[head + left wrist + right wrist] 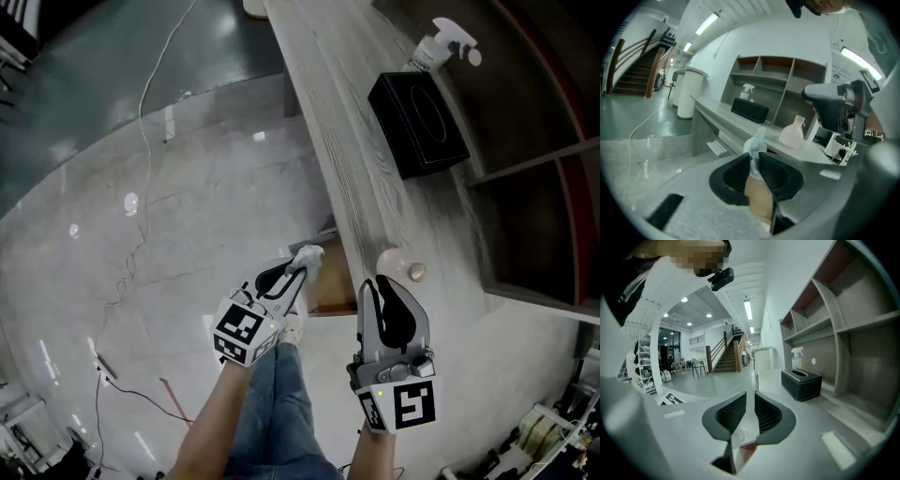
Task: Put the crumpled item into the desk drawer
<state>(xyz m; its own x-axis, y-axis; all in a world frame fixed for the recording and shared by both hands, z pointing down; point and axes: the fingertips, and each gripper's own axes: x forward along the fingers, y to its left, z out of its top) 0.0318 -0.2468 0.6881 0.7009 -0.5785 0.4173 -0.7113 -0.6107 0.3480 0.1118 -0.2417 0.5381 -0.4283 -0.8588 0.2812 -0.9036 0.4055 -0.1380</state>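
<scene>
A crumpled white item [309, 253] [756, 143] sticks out from between the jaws of my left gripper [302, 267] [756, 157], which is shut on it. The gripper hangs just off the front edge of the long grey wooden desk [347, 141], above a brown open drawer [330, 286] under the desktop. My right gripper [382, 281] [750, 397] is over the desk edge beside it. Its jaws stand a narrow gap apart with nothing between them.
On the desk stand a pale pink bottle [396, 262] [792, 133] close to my right gripper, a black tissue box [417, 122] [801, 383] and a white spray bottle [441, 47]. A shelf unit [544, 141] backs the desk. A cable [141, 187] runs across the floor.
</scene>
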